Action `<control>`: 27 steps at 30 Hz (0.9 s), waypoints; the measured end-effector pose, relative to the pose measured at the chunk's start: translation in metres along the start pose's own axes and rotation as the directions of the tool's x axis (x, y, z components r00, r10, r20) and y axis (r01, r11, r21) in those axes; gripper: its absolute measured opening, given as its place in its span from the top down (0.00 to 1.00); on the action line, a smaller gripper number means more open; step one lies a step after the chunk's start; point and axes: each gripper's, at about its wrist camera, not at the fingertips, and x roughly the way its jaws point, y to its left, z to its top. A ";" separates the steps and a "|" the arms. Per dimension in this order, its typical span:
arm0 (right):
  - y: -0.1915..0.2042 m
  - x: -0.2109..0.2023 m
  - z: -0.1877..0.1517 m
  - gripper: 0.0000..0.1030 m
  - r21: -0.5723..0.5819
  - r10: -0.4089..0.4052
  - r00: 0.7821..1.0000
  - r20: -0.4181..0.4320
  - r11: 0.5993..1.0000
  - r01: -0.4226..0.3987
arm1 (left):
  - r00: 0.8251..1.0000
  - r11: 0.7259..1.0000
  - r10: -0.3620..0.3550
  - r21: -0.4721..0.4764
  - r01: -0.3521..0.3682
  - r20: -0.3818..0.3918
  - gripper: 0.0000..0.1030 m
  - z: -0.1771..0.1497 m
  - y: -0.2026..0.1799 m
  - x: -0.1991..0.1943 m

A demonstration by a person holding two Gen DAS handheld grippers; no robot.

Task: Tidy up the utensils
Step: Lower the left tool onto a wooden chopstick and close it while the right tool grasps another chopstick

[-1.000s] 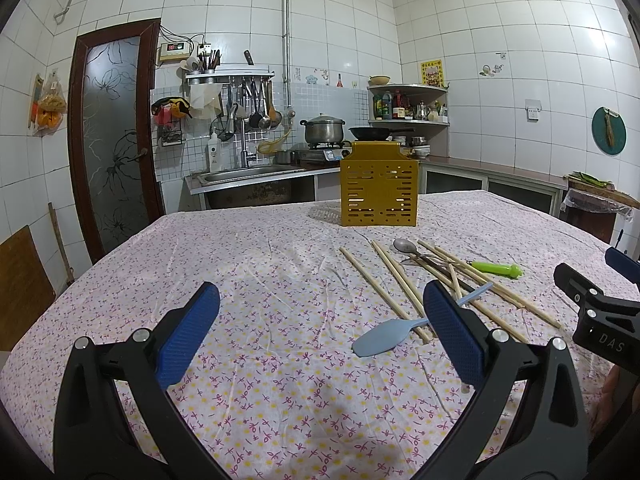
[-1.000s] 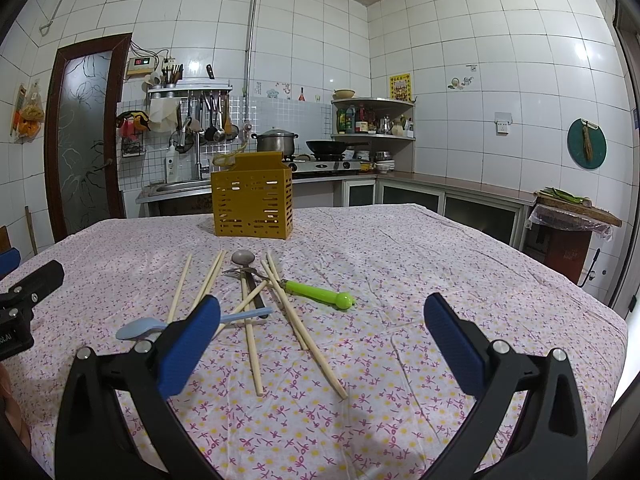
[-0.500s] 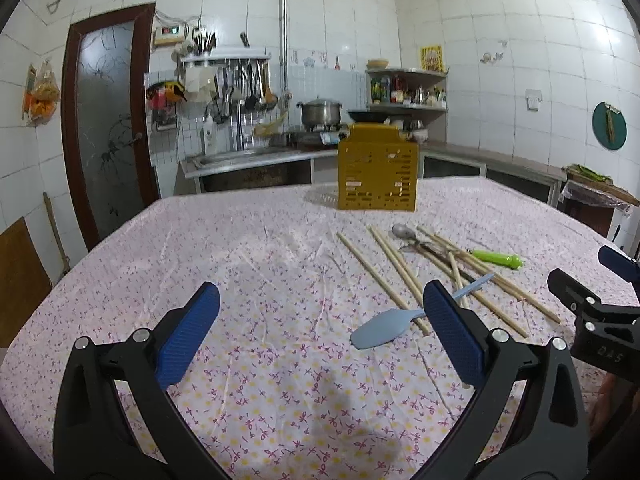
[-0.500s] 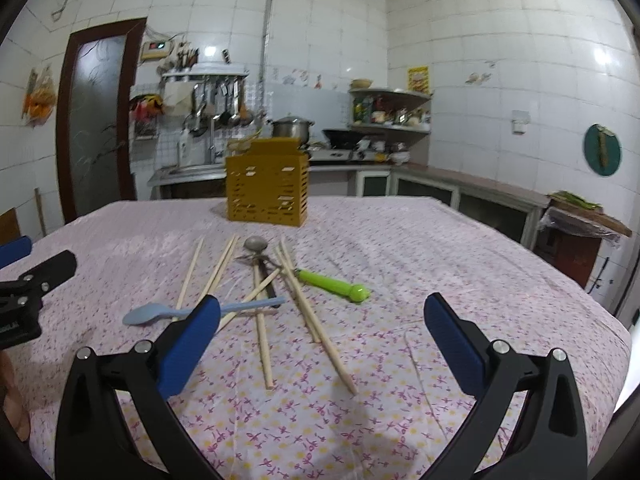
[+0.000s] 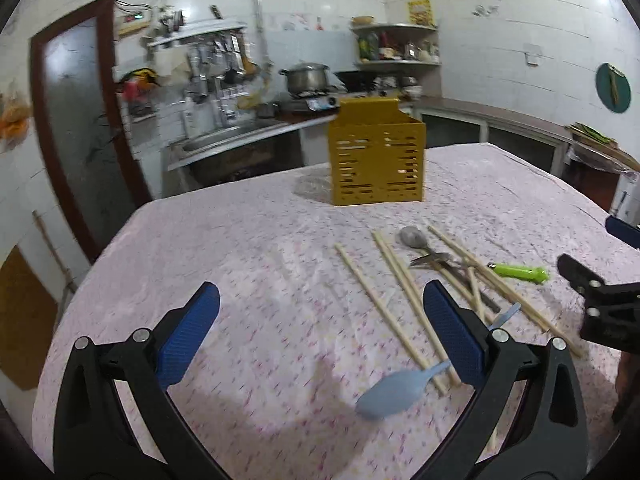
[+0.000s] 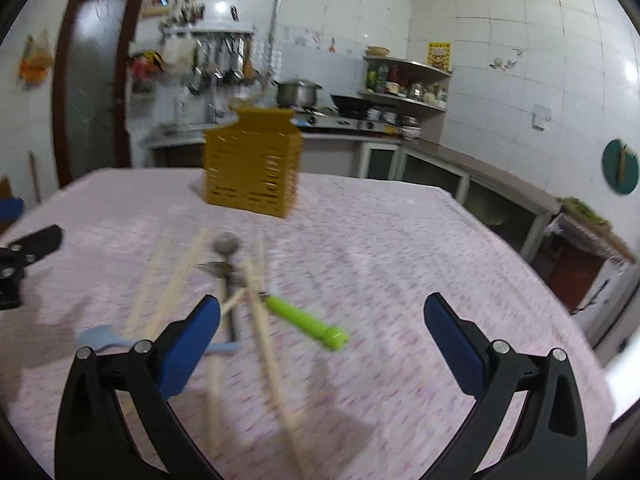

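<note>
Both grippers have dropped nearer the table (image 5: 248, 248) and utensils. Left gripper (image 5: 320, 334) gapes wide, empty, above cloth left of the blue spoon (image 5: 394, 390). Right gripper (image 6: 322, 340) gapes too, empty, over chopsticks (image 6: 264, 336) and green handle (image 6: 308, 322). Yellow holder (image 5: 376, 160) stands far.

Background of the kitchen scene. Counter covered by a pink floral cloth (image 5: 256, 264). Brown-framed door with frosted glass (image 5: 80, 120) at left. Steel pot (image 5: 306, 76) and dark wok (image 6: 352, 105) on the stove against the tiled wall. Corner shelf of jars and bottles (image 6: 404, 84). Rack of hanging kitchen tools (image 6: 216, 56). Round green wall plaque (image 5: 612, 88) at right.
</note>
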 end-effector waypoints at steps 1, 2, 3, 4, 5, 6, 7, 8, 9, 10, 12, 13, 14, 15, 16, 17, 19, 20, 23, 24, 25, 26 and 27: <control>0.002 0.005 0.003 0.04 -0.021 0.004 1.000 -0.007 1.000 -0.004 | 1.000 1.000 -0.017 -0.006 0.017 -0.007 0.05 0.004 0.000 0.004; 0.005 0.012 0.007 0.04 -0.049 0.017 0.999 -0.027 0.999 -0.019 | 0.999 0.999 -0.041 -0.018 0.041 -0.010 0.05 0.007 0.001 0.008; 0.009 0.021 0.010 0.04 -0.073 0.021 0.998 -0.057 0.997 -0.025 | 0.998 0.997 -0.069 -0.038 0.069 -0.011 0.05 0.010 0.003 0.012; 0.012 0.027 0.013 0.04 -0.086 0.022 0.996 -0.083 0.996 -0.029 | 0.996 0.995 -0.083 -0.060 0.082 -0.012 0.05 0.012 0.006 0.015; 0.015 0.034 0.015 0.04 -0.087 0.030 0.994 -0.105 0.995 -0.039 | 0.996 0.993 -0.092 -0.077 0.090 -0.018 0.05 0.014 0.008 0.019; 0.016 0.038 0.016 0.04 -0.075 0.049 0.992 -0.116 0.995 -0.058 | 0.995 0.992 -0.096 -0.088 0.093 -0.028 0.05 0.016 0.009 0.023; 0.016 0.041 0.017 0.04 -0.066 0.064 0.990 -0.125 0.995 -0.073 | 0.993 0.991 -0.098 -0.093 0.092 -0.064 0.05 0.019 0.010 0.032; 0.018 0.047 0.018 0.04 -0.056 0.080 0.987 -0.142 0.994 -0.089 | 0.991 0.992 -0.096 -0.088 0.088 -0.097 0.05 0.020 0.010 0.039; 0.020 0.052 0.018 0.04 -0.056 0.087 0.984 -0.157 0.994 -0.097 | 0.985 0.993 -0.088 -0.086 0.076 -0.146 0.05 0.022 0.011 0.050; 0.022 0.055 0.015 0.04 -0.059 0.092 0.982 -0.166 0.993 -0.103 | 0.983 0.993 -0.084 -0.090 0.070 -0.162 0.05 0.023 0.013 0.055; 0.026 0.064 0.013 0.04 -0.071 0.096 0.976 -0.194 0.991 -0.112 | 0.979 0.993 -0.070 -0.107 0.050 -0.190 0.05 0.023 0.017 0.066; 0.028 0.068 0.013 0.04 -0.071 0.104 0.972 -0.211 0.990 -0.121 | 0.974 0.993 -0.068 -0.111 0.045 -0.214 0.05 0.023 0.019 0.074; 0.029 0.072 0.013 0.04 -0.065 0.115 0.967 -0.226 0.989 -0.132 | 0.971 0.993 -0.068 -0.112 0.043 -0.230 0.05 0.023 0.019 0.079; 0.029 0.075 0.012 0.05 -0.056 0.129 0.962 -0.239 0.988 -0.146 | 0.967 0.993 -0.070 -0.114 0.044 -0.243 0.05 0.023 0.019 0.083; 0.030 0.078 0.012 0.09 -0.048 0.140 0.957 -0.253 0.986 -0.157 | 0.963 0.992 -0.075 -0.113 0.047 -0.258 0.05 0.024 0.018 0.089; 0.030 0.080 0.011 0.13 -0.042 0.148 0.952 -0.268 0.985 -0.165 | 0.957 0.992 -0.081 -0.112 0.051 -0.279 0.05 0.024 0.017 0.095; 0.031 0.086 0.009 0.29 -0.028 0.162 0.940 -0.301 0.983 -0.179 | 0.943 0.989 -0.106 -0.131 0.067 -0.316 0.07 0.024 0.016 0.103; 0.030 0.089 0.008 0.31 -0.013 0.178 0.931 -0.317 0.981 -0.192 | 0.935 0.986 -0.126 -0.149 0.080 -0.332 0.12 0.024 0.016 0.108; 0.027 0.092 0.006 0.47 0.030 0.220 0.911 -0.348 0.974 -0.223 | 0.913 0.978 -0.158 -0.188 0.092 -0.377 0.27 0.025 0.016 0.120; 0.027 0.093 0.006 0.55 0.034 0.222 0.908 -0.354 0.974 -0.225 | 0.908 0.977 -0.162 -0.195 0.091 -0.387 0.30 0.026 0.016 0.123; 0.027 0.094 0.006 0.62 0.037 0.222 0.906 -0.360 0.974 -0.224 | 0.903 0.977 -0.160 -0.194 0.087 -0.399 0.35 0.026 0.016 0.125; 0.027 0.094 0.007 0.65 0.043 0.225 0.904 -0.364 0.973 -0.225 | 0.898 0.977 -0.162 -0.196 0.087 -0.409 0.39 0.027 0.015 0.128; 0.026 0.094 0.008 0.68 0.050 0.233 0.900 -0.368 0.972 -0.231 | 0.892 0.974 -0.174 -0.205 0.094 -0.418 0.41 0.028 0.014 0.131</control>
